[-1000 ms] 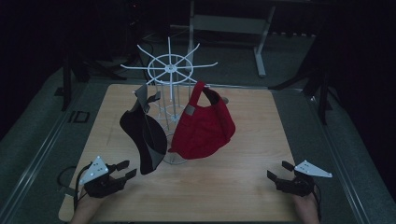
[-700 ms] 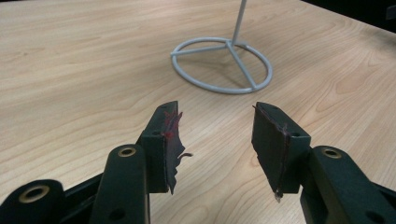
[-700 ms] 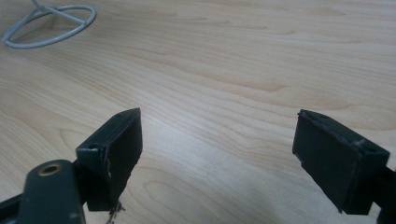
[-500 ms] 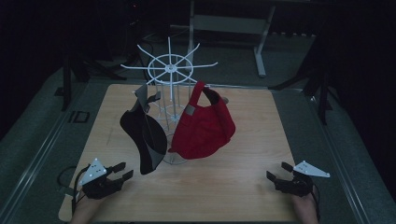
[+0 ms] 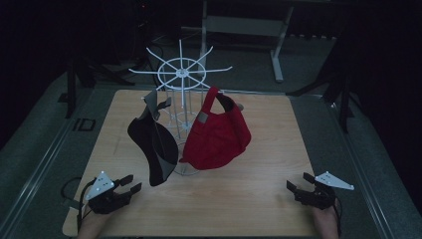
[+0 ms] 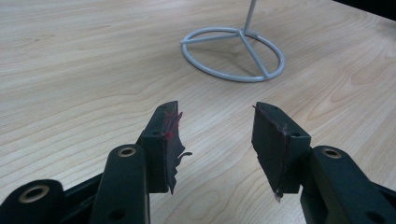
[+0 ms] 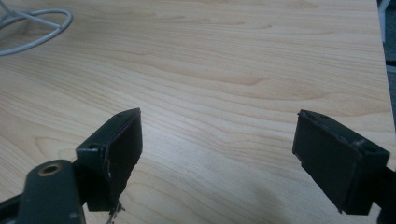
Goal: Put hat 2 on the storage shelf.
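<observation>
A white wire rack (image 5: pixel 181 74) stands mid-table with spokes at its top. A red cap (image 5: pixel 219 134) hangs on its right side and a black cap (image 5: pixel 152 144) on its left. My left gripper (image 5: pixel 128 183) rests low at the near left of the table, open, its tips pointing toward the black cap and a little short of it. In the left gripper view the left gripper (image 6: pixel 215 135) is empty and faces the rack's base ring (image 6: pixel 233 53). My right gripper (image 5: pixel 297 185) lies at the near right, open wide and empty, and the right gripper (image 7: pixel 217 140) looks over bare wood.
The wooden table (image 5: pixel 278 124) has free surface on the right and along the front. Dark stands and a grey metal frame (image 5: pixel 278 50) lie on the floor beyond the far edge. The rack's base ring (image 7: pixel 32 28) curves in at the right gripper view's top left.
My left gripper has slid slightly back toward the near left corner, jaws unchanged. The right gripper and both caps have stayed put.
</observation>
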### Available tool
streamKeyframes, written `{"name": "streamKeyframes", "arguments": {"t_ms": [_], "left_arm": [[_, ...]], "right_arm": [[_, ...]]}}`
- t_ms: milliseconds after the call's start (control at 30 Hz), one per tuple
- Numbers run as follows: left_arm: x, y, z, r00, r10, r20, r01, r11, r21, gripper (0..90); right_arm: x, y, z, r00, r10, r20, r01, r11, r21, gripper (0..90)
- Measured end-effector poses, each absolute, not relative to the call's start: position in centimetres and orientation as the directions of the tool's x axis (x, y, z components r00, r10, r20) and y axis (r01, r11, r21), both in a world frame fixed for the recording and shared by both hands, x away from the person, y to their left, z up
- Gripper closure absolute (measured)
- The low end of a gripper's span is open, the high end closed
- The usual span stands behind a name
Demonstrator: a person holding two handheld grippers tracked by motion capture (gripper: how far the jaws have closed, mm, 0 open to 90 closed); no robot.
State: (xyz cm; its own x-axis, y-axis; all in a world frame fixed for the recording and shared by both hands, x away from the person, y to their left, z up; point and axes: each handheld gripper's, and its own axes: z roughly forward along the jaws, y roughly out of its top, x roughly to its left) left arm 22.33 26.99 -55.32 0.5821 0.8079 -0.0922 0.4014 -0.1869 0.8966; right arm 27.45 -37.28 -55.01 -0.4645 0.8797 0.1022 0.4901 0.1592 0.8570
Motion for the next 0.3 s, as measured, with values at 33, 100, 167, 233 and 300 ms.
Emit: {"name": "streamKeyframes", "arguments": {"t_ms": [33, 100, 167, 233, 300], "left_arm": [[22.31, 27.05, -55.31, 0.583, 0.807, -0.095, 0.401, -0.184, 0.897, 52.1], [22.28, 27.11, -55.33, 0.581, 0.808, -0.095, 0.401, -0.183, 0.897, 52.1], [22.26, 27.16, -55.38, 0.582, 0.807, -0.098, 0.402, -0.181, 0.898, 52.1], [22.22, 27.23, -55.40, 0.581, 0.808, -0.101, 0.404, -0.178, 0.897, 52.1], [22.20, 27.28, -55.40, 0.581, 0.807, -0.105, 0.403, -0.173, 0.899, 52.1]], "right_arm": [[27.45, -37.28, -55.01, -0.466, 0.879, 0.101, 0.490, 0.162, 0.857, 15.9], [27.43, -37.26, -55.00, -0.466, 0.879, 0.098, 0.489, 0.164, 0.857, 15.9], [27.42, -37.28, -54.98, -0.467, 0.879, 0.099, 0.489, 0.163, 0.857, 15.9], [27.41, -37.31, -54.99, -0.466, 0.879, 0.101, 0.489, 0.161, 0.857, 15.9], [27.40, -37.32, -55.03, -0.466, 0.879, 0.100, 0.489, 0.162, 0.857, 15.9]]}}
